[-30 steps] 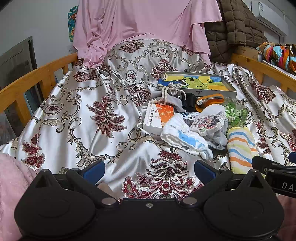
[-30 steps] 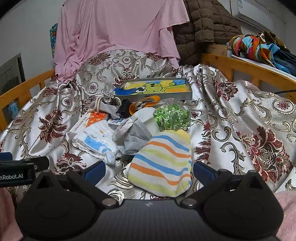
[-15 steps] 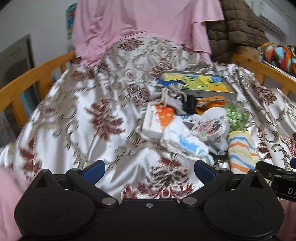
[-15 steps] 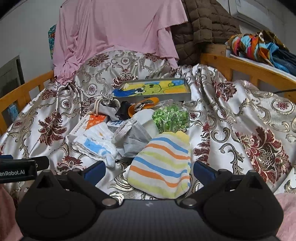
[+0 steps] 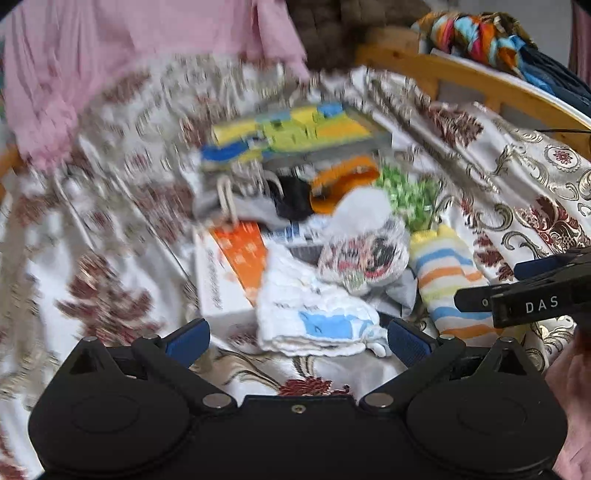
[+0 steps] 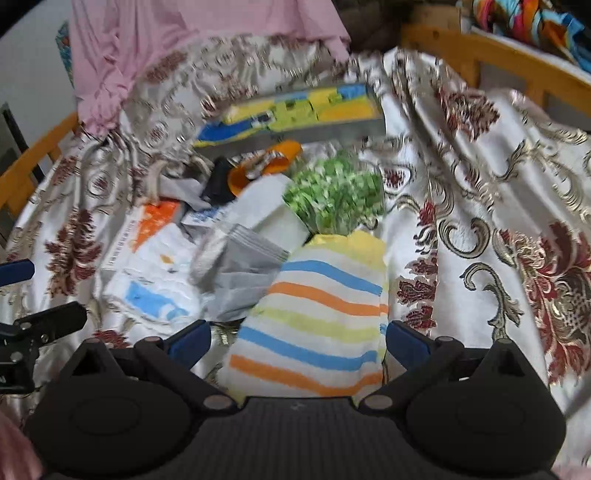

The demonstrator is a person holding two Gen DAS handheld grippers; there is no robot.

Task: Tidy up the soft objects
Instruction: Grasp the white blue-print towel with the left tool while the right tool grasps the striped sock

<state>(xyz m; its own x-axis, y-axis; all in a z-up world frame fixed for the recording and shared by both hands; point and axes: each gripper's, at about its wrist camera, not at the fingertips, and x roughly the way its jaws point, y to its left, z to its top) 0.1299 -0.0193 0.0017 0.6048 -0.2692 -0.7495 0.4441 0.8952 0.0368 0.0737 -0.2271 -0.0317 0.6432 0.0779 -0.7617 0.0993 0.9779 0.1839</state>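
Observation:
A heap of soft things lies on the brocade bedspread [image 6: 480, 229]. My left gripper [image 5: 298, 339] is open, its blue pads on either side of a folded white cloth with a blue patch [image 5: 314, 314]. That cloth [image 6: 151, 280] also shows at the left of the right wrist view. My right gripper [image 6: 297, 339] is open around the near end of a striped towel [image 6: 317, 314]. The same striped towel [image 5: 443, 280] lies right of the white cloth. A printed pouch [image 5: 364, 254] and grey fabric [image 6: 243, 262] sit between them. The view is blurred.
Behind the heap are an orange-and-white box [image 5: 229, 269], a green-patterned bag [image 6: 336, 192], an orange item [image 5: 343, 177] and a flat colourful box [image 6: 295, 114]. A pink garment [image 5: 110, 55] hangs at the back. Wooden rails [image 6: 498, 59] border the bed; bright folded clothes [image 5: 480, 33] lie beyond.
Both grippers have moved forward and down into the heap. The left swung right until the white cloth came between its fingers; the right closed in over the striped towel.

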